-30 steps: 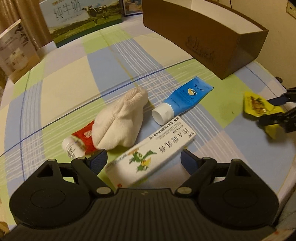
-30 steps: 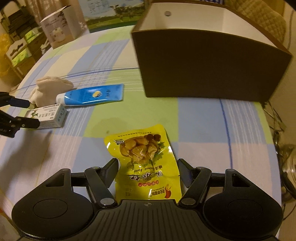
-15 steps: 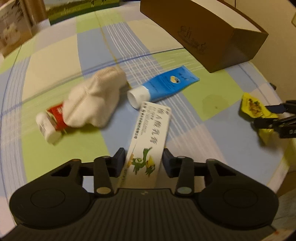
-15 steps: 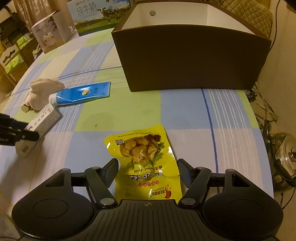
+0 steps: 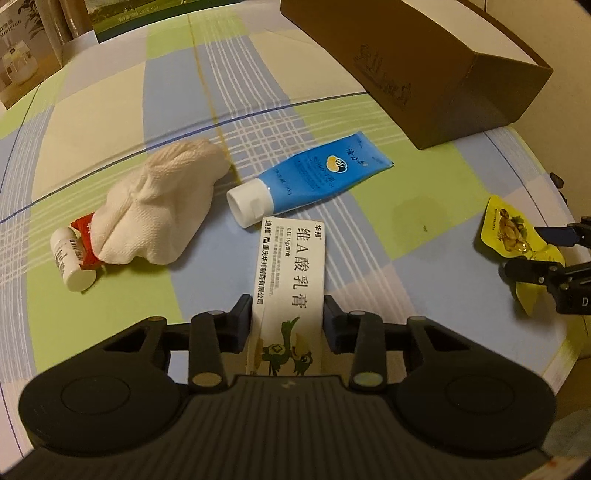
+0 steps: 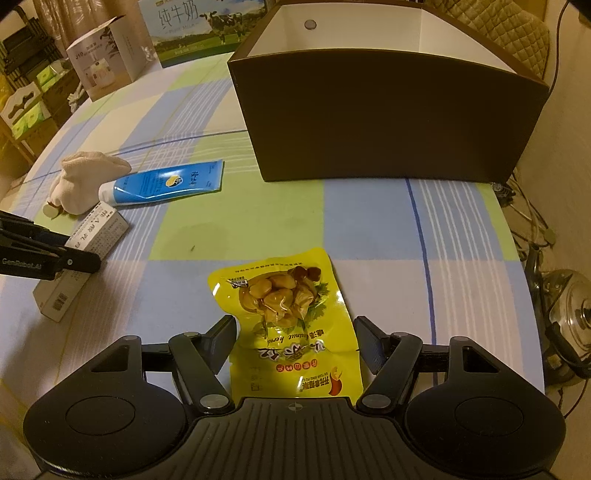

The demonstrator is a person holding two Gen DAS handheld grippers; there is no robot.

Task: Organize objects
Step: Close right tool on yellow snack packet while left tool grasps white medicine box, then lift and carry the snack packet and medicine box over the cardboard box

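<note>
Warm, dim yellowish light over a table (image 6: 369, 221) covered with a checked cloth (image 5: 110, 92) in pale blue, green and cream with thin dark blue lines. At the far edge: a milk carton case (image 6: 207, 26) printed with cows and a white appliance box (image 6: 103, 62); beyond the left edge, shelving (image 6: 26, 107) stacked with green-and-white packs, curtain (image 5: 74, 18) behind. On the right, a plain beige wall (image 5: 554, 29), a quilted chair back (image 6: 509, 33), loose cables (image 6: 528, 214) and a steel pot with lid (image 6: 576, 306) down on the floor.
</note>
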